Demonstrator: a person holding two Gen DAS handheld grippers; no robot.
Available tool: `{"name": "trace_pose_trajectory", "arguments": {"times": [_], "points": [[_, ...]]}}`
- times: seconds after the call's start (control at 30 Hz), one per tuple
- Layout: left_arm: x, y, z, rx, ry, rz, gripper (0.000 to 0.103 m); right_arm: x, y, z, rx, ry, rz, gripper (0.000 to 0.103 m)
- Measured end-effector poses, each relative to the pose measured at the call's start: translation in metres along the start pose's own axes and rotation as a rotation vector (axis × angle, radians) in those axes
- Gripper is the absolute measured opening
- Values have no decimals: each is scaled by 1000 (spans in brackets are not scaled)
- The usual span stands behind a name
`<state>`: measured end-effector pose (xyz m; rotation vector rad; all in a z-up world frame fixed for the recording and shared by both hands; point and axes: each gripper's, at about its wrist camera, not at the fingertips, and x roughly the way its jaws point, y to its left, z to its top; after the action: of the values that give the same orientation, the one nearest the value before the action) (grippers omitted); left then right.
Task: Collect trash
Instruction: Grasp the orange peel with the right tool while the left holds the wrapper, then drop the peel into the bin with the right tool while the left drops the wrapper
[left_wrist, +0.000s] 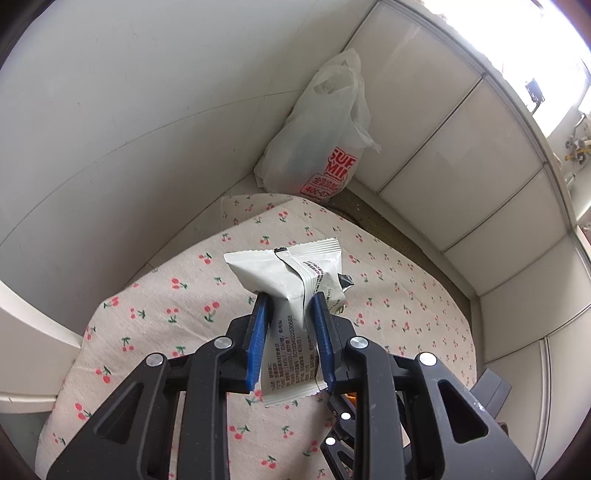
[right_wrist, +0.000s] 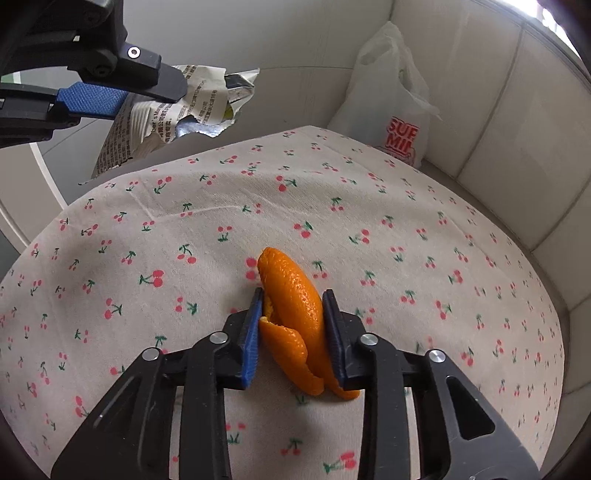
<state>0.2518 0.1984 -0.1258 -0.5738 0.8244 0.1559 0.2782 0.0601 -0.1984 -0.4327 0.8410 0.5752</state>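
Note:
My left gripper (left_wrist: 290, 299) is shut on a torn white snack wrapper (left_wrist: 291, 271) with black print, held above the cherry-print cloth (left_wrist: 166, 295). The same gripper (right_wrist: 147, 96) and wrapper (right_wrist: 173, 110) show at the upper left of the right wrist view, raised off the cloth. My right gripper (right_wrist: 293, 299) is shut on a curled piece of orange peel (right_wrist: 291, 295), low over the cloth (right_wrist: 369, 206). A white plastic bag (left_wrist: 317, 129) with red lettering stands open beyond the cloth's far edge, against the wall; it also shows in the right wrist view (right_wrist: 388, 96).
White tiled walls (left_wrist: 461, 147) close in the far and right sides behind the bag. A grey speckled ledge (left_wrist: 373, 218) runs between the cloth and the tiles. A window (left_wrist: 535, 55) is bright at the upper right.

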Motion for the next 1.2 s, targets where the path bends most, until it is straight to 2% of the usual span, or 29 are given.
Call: {"name": "trace_pose_trajectory", "arguments": {"times": [0.2, 0.57, 0.93, 1.2], "points": [[-13, -23, -15, 73, 1, -7, 25, -30, -10, -30, 109, 35, -46, 18], [-49, -93, -68, 199, 14, -68, 25, -116, -48, -120, 319, 80, -173, 16], [-72, -175, -144, 330, 66, -164, 25, -213, -107, -166, 499, 5, -322, 16], [-95, -221, -166, 362, 64, -260, 26, -262, -141, -190, 600, -55, -406, 16]]}}
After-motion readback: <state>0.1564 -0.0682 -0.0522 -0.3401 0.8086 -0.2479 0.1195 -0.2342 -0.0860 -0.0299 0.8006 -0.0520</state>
